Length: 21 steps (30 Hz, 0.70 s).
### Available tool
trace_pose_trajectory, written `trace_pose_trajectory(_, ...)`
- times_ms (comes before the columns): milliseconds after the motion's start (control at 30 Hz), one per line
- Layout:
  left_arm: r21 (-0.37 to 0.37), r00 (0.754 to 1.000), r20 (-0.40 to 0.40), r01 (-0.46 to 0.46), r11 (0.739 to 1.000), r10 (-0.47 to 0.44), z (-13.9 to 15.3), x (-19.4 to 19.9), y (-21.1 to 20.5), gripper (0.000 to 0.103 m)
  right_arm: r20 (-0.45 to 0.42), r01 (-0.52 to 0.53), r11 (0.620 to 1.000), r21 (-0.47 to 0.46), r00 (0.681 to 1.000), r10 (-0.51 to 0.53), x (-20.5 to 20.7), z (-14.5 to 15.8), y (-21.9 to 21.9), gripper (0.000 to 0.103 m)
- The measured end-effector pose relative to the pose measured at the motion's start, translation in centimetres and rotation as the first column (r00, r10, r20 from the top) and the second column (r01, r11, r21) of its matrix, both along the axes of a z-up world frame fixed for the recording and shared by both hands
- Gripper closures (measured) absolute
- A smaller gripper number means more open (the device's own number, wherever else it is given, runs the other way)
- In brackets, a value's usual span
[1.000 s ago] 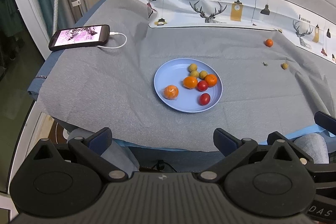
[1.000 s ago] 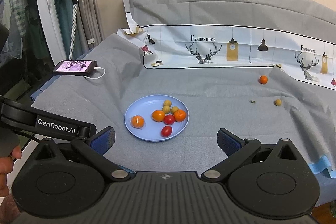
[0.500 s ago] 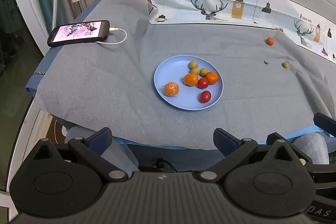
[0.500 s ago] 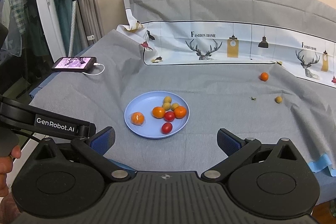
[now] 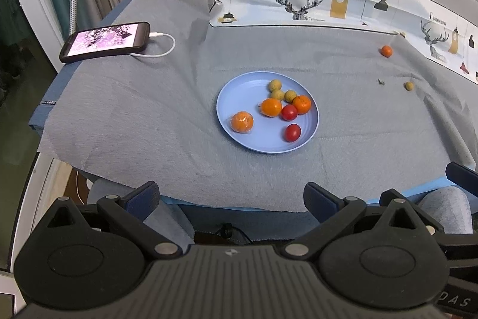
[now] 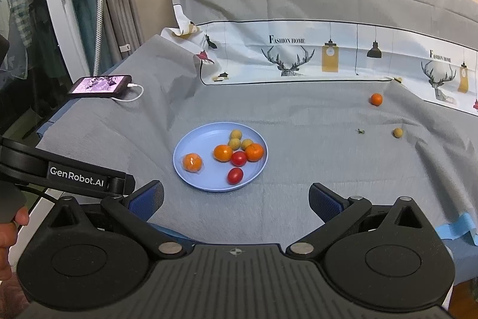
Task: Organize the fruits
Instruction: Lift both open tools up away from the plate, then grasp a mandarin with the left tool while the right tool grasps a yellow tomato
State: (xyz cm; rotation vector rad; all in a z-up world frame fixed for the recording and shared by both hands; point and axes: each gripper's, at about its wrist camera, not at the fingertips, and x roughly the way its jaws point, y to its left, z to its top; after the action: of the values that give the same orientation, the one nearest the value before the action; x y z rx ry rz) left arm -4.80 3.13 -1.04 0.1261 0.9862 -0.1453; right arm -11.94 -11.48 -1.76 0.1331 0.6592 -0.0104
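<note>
- The blue plate sits mid-worktop on the grey cloth and already carries eight pieces: three oranges, two red tomatoes and three small yellow-green fruits bunched at the plate's 1 o'clock side.
- One of the oranges, at the plate's 8 o'clock, looks wrapped in clear film, though the fisheye view is too soft to be sure.
- Two pieces are left out on the cloth, well apart from the plate toward 2 o'clock: a stray orange farther back near the printed banner, and a stray yellow fruit nearer, with a dark stem scrap just beside it.
- Judging by this, most of the gathering is done and those two strays remain to be brought in.
- The left tool hangs over the near edge of the worktop, fingers wide apart, holding and touching nothing.
- The right tool is likewise spread wide and empty, hovering short of the plate at its 6 o'clock.
- A phone on a white cable lies at the worktop's 10 o'clock, clear of the fruit.
</note>
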Motion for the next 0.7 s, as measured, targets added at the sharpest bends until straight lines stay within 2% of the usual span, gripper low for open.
trace_pose_trajectory(333, 0.049, 0.997, -0.07, 0.045, 0.998, -0.042, -1.9, 3.4, -3.3, 0.0, -0.052, 0.058, 0.997, 0.052, 0.997, -0.055, 1.7, -2.2, -2.7, 0.001)
trace_pose_trajectory(533, 0.079, 0.99, -0.117, 0.087, 0.993, -0.078, -3.1, 6.8, -7.1, 0.0, -0.091, 0.177, 0.979, 0.105, 0.982, -0.168, 3.4, -4.4, -7.2, 0.001)
trace_pose_trajectory(700, 0.09, 0.983, -0.13, 0.138, 0.986, -0.126, -3.6, 10.9, -12.0, 0.0, -0.098, 0.311, 0.945, 0.1, 0.948, -0.302, 5.5, -6.7, -12.5, 0.001)
